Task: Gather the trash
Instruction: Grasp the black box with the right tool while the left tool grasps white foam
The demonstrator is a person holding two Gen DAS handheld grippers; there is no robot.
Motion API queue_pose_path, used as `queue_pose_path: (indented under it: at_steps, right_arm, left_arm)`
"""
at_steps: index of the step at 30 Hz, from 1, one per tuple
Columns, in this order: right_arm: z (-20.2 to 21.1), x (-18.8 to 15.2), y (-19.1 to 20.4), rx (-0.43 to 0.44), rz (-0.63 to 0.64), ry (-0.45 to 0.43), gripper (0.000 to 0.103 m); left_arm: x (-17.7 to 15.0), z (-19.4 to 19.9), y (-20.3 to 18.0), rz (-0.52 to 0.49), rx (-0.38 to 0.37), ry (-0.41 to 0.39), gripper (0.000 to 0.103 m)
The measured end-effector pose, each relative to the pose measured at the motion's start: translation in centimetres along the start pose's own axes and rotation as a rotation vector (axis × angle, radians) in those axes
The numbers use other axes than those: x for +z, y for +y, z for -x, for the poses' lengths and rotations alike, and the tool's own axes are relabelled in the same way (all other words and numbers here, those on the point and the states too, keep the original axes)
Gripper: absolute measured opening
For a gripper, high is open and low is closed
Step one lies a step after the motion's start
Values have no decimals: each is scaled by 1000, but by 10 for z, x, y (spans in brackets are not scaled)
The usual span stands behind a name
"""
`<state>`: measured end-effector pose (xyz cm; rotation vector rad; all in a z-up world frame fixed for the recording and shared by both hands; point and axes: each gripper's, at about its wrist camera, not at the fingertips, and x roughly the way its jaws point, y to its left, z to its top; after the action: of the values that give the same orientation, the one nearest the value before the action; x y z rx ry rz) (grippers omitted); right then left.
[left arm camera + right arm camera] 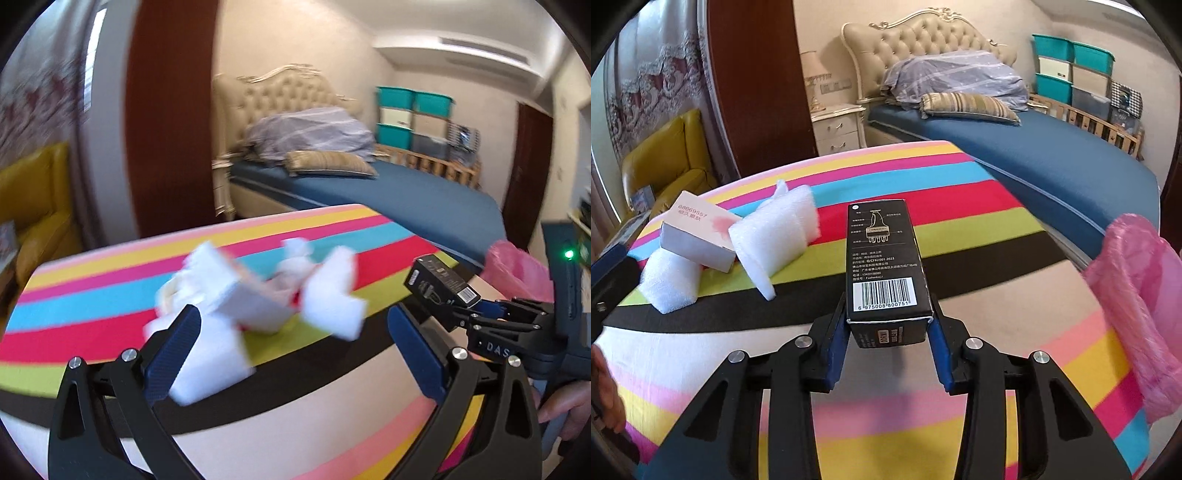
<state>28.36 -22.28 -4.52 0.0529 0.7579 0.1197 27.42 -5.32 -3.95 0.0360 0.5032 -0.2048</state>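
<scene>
My right gripper [890, 325] is shut on a black box [882, 258] with a barcode, held above the striped table [960, 195]. The same box [441, 284] shows at the right of the left wrist view. My left gripper [295, 332] is open, with its left finger against a white foam block [210, 365]. A white and pink box [698, 236] rests on foam pieces [775, 236], blurred in the left wrist view [243, 295]. A pink trash bag [1137, 295] hangs at the table's right edge.
A bed with blue sheet [1052, 147] and a pillow lies behind the table. A yellow armchair [668, 162] stands at the left, a nightstand with a lamp [838, 125] beside the bed. Teal storage bins [1071, 66] are stacked at the back right.
</scene>
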Motion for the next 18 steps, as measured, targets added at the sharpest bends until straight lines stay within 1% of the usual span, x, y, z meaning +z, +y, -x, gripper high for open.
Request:
queue_pose_path:
  at_steps: [2, 6, 9, 11, 12, 15, 17, 18]
  right_arm:
    - [7, -3, -10, 3, -17, -6, 39]
    - [18, -9, -23, 6, -41, -17, 39]
    - [20, -11, -29, 9, -63, -15, 39]
    - [21, -13, -33, 12, -79, -15, 39]
    - [21, -13, -34, 12, -82, -14, 39]
    - [19, -13, -37, 16, -91, -8, 39]
    - [17, -14, -34, 16, -89, -7, 39]
    - [17, -13, -34, 17, -87, -5, 39]
  left_arm:
    - [5, -10, -14, -42, -10, -3, 98]
    - [15, -44, -31, -106, -80, 38, 98]
    - [19, -73, -31, -126, -81, 88, 98]
    - [18, -85, -32, -145, -78, 110, 97]
    - [18, -93, -33, -169, -77, 130, 96]
    - [16, -107, -34, -198, -88, 168, 92]
    - [14, -116, -32, -196, -100, 199, 81]
    - [12, -121, -32, -194, -106, 223, 80]
